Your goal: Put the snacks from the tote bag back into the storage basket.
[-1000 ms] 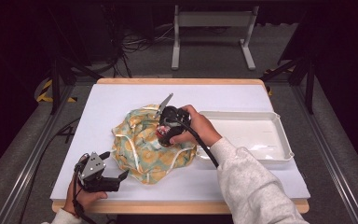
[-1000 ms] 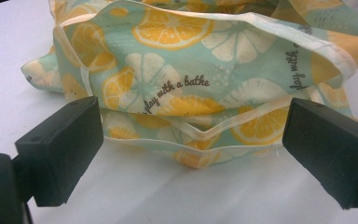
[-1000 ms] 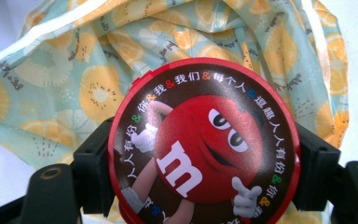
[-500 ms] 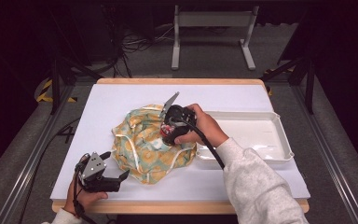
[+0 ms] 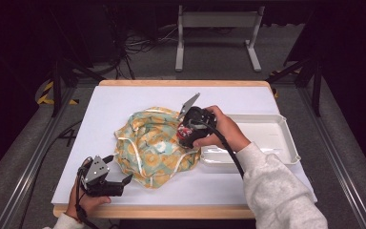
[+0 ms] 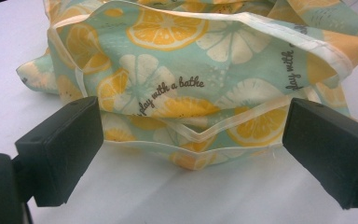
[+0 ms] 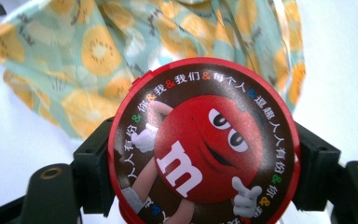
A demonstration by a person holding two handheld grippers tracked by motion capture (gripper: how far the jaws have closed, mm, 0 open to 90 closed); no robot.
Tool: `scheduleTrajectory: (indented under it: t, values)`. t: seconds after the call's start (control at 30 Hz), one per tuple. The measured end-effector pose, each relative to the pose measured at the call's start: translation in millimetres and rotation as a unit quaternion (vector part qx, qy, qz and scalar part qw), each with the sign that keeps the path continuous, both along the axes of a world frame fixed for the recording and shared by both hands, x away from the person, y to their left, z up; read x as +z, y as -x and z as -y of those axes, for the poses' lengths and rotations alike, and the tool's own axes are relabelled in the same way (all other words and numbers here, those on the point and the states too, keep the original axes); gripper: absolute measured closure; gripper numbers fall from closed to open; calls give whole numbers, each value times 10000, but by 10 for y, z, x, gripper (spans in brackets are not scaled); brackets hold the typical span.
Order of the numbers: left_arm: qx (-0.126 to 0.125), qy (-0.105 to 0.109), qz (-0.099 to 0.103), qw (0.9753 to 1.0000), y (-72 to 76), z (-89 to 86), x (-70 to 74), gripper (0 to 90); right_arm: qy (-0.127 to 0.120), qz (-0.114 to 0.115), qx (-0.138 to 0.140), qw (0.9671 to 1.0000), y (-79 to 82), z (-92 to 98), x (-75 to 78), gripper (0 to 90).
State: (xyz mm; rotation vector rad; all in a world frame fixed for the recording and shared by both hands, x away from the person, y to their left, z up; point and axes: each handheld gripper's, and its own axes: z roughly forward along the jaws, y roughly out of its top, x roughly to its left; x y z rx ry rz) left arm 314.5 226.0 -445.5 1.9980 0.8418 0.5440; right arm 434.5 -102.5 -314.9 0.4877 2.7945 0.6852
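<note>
A crumpled fabric bag (image 5: 150,148) printed with lemon slices on pale green lies mid-table. My right gripper (image 5: 184,133) hovers over the bag's right edge, shut on a round red candy tin (image 5: 186,130). In the right gripper view the tin (image 7: 205,144), bearing a red cartoon candy figure, sits clamped between both jaws of the right gripper (image 7: 205,158), with the bag (image 7: 88,56) behind it. My left gripper (image 5: 120,168) rests open at the bag's front left corner. In the left gripper view its jaws (image 6: 193,133) stand wide apart, facing the bag's hemmed edge (image 6: 191,93).
A white rectangular tray (image 5: 271,143) sits at the table's right side, just beyond the right hand. The white tabletop (image 5: 124,102) shows bare behind and left of the bag. The wooden front edge (image 5: 171,212) runs close to the left hand.
The right gripper has shifted a little to the right with the tin, toward the bag's right edge. The left gripper has stayed in place.
</note>
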Motion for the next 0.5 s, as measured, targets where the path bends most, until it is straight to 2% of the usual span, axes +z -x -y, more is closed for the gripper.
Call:
scheduleTrajectory:
  t: [0.07,0.17,0.23,0.3,0.5]
  values:
    - [-16,13,11,10000,10,7,5,56,7,73,-183,9998,8,205,67,256]
    - [-26,40,39,10000,11,-1,10,56,62,149,-237,9996,28,320,87,256]
    - [-6,41,30,10000,6,-14,10,56,68,96,-373,9992,41,519,101,256]
    - [-11,81,37,10000,7,-18,8,56,92,101,-412,9991,41,563,100,256]
    - [34,61,27,10000,-4,-18,5,54,296,89,-728,9969,24,898,18,256]
